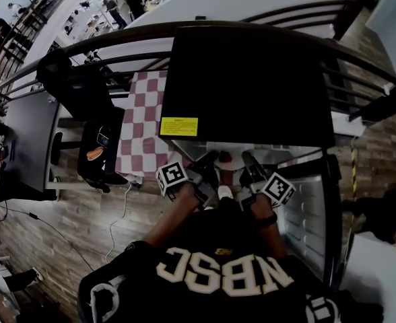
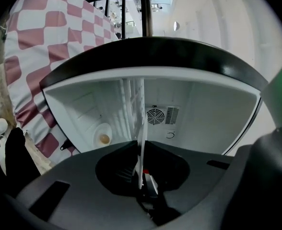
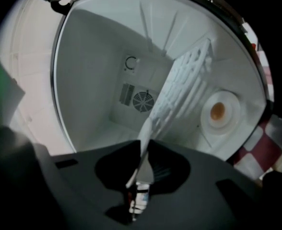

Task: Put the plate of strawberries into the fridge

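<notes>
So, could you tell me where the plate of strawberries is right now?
The plate of strawberries sits centre in the head view, held by its rim between the left gripper and right gripper, at the mouth of the open fridge.

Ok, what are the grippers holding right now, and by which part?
Both hold the plate of strawberries by its thin rim: the left gripper pinches its left side, and the right gripper pinches its right side.

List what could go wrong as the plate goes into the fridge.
1. The left gripper and right gripper each pinch only the plate's thin rim; it could slip or tip, spilling the strawberries.
2. The wire shelf looks almost level with the plate; the rim may catch its front edge.
</notes>
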